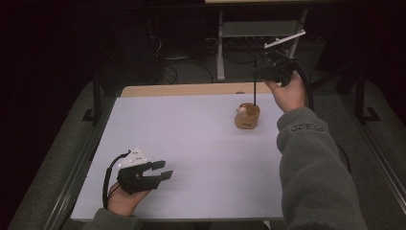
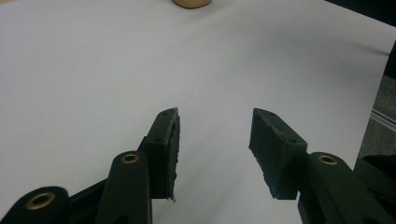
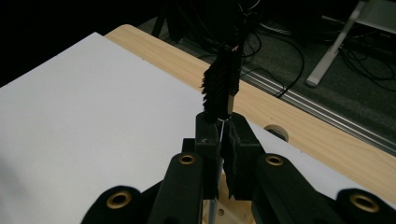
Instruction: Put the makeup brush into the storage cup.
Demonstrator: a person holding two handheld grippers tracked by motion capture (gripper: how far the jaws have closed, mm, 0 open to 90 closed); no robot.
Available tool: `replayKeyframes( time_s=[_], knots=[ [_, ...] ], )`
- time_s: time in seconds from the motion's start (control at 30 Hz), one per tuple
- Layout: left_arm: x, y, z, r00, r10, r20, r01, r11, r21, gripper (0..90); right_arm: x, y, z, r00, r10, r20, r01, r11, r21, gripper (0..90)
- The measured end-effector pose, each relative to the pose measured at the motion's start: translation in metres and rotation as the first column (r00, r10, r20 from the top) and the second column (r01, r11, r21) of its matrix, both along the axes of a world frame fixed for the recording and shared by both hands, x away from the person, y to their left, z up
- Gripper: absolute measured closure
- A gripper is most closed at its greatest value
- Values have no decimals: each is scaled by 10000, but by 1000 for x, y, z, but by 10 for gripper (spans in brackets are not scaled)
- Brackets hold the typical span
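On white tabletop (image 1: 201, 143), dim room.

You had two grippers in hand: the left gripper (image 1: 165, 171) low over the white tabletop (image 1: 201, 143), the right gripper (image 1: 268, 67) raised at the far side. One brush (image 3: 222, 86) sat between the right one's fingers (image 3: 243, 154). One wooden cup (image 1: 247, 116) stood on the tabletop, with one small pale thing in it, too small to identify.
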State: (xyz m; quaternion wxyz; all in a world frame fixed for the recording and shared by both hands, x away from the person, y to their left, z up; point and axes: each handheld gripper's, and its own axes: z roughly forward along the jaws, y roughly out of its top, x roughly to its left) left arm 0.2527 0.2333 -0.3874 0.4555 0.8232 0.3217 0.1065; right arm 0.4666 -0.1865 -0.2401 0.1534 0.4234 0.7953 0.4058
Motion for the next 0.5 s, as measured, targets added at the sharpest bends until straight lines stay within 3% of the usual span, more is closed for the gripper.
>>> replayKeyframes(
  time_s=[0.1,0.33,0.5],
  knots=[
    [0,-1,-1,10000,62,-25,-63,9998,-187,521,6,0,-8,9998,-175,7,175,9998,-6,837],
    [1,1,0,10000,-80,39,80,10000,40,519,15,-3,-28,9975,-656,-264,655,9978,-41,838],
    [1,0,0,10000,-50,30,51,10000,-46,518,19,-2,-36,9964,-774,-339,777,9970,65,837]
  ],
)
